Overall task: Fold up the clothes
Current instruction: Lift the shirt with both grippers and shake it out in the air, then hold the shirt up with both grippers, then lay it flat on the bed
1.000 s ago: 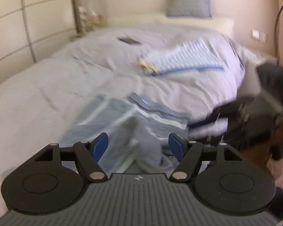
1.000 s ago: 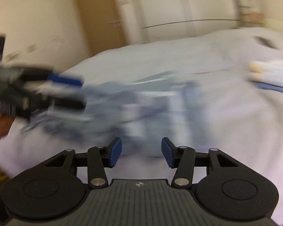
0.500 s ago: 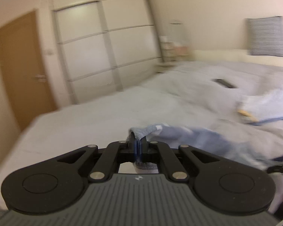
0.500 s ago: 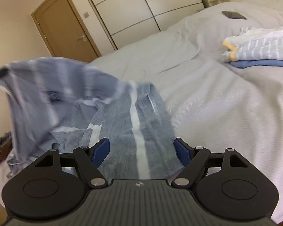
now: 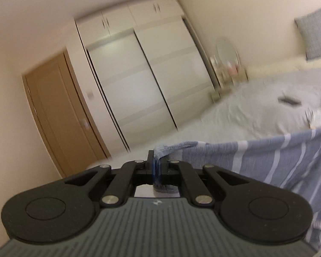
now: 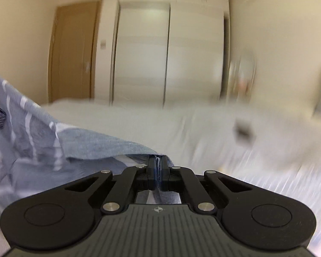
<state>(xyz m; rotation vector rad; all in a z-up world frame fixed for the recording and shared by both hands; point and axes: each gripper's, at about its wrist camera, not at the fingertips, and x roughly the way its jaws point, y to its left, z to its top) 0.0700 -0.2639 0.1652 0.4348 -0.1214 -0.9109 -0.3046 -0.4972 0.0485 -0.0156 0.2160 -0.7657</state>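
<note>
A blue-grey garment with white stripes (image 5: pixel 267 162) hangs in the air above the bed, stretched between both grippers. My left gripper (image 5: pixel 156 165) is shut on one edge of it, with the cloth running off to the right. In the right wrist view the same striped garment (image 6: pixel 32 132) spreads to the left, and my right gripper (image 6: pixel 158 167) is shut on its other edge. A small dark label shows on the cloth at the far left of that view.
The bed with its pale grey cover (image 5: pixel 256 111) lies below and ahead. A dark flat object (image 5: pixel 289 101) rests on it. White sliding wardrobes (image 5: pixel 143 68) and a wooden door (image 5: pixel 60 115) stand behind. A grey cushion (image 5: pixel 314 34) leans at the headboard.
The right gripper has shut on the garment. Both grippers have lifted and tilted upward, pulling the cloth off the bed and spreading it between them.
</note>
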